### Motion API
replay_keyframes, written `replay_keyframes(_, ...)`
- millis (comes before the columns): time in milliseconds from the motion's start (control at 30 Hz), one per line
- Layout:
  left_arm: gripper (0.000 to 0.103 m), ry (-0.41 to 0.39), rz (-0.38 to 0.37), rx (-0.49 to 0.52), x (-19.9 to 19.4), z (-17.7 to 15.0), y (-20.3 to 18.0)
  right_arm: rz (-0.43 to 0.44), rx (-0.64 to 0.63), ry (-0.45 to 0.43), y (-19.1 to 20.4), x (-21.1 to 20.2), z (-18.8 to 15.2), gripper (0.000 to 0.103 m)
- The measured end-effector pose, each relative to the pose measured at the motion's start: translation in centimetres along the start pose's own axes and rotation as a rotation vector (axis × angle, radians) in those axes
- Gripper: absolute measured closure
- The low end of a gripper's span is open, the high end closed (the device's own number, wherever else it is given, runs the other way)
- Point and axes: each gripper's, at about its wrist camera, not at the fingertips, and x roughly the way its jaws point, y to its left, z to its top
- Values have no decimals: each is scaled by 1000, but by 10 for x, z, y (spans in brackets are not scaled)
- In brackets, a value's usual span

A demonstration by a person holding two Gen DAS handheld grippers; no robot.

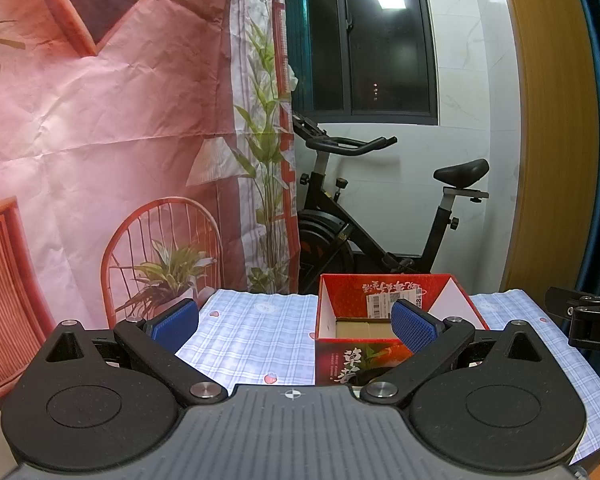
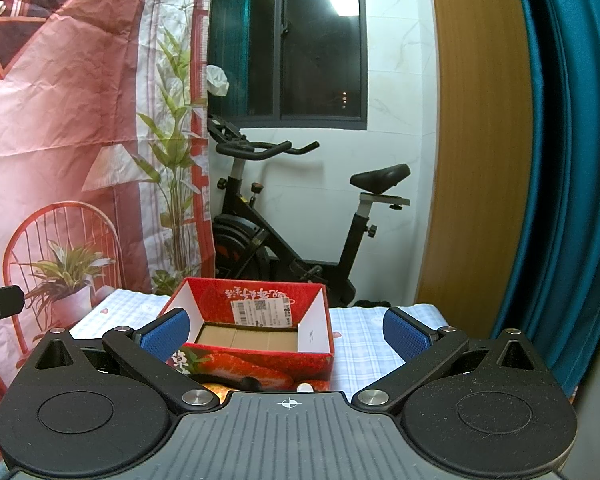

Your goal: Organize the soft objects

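The left claw (image 1: pixel 295 322) and right claw (image 2: pixel 286 334) both gape wide, gripping nothing. The open red cardboard strawberry-print box (image 2: pixel 256 344), bare brown floor showing, sits on the blue-checked cloth tabletop (image 1: pixel 256 332) ahead of them.

Left gripper (image 1: pixel 296 326) — right gripper (image 2: pixel 286 334) — spread wide.

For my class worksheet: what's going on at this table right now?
A person holds two grippers above a table with a checked cloth. The left gripper and right gripper are both open and hold nothing. A red strawberry box stands open in front of them, apparently empty. No soft objects are clearly visible.
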Motion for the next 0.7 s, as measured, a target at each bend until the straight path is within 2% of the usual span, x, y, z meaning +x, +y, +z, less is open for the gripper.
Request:
replay_keyframes(400, 0, 38, -9, -19, 10, -11, 1, 1, 5, 9, 2, 6, -9, 0)
replay_keyframes(533, 0, 91, -25, -45, 29, -21, 5, 44, 42, 38, 0, 20, -25, 0)
replay_keyframes(700, 0, 124, 8, -23, 54, -42, 6, 100, 108, 84, -10, 45, -49, 0)
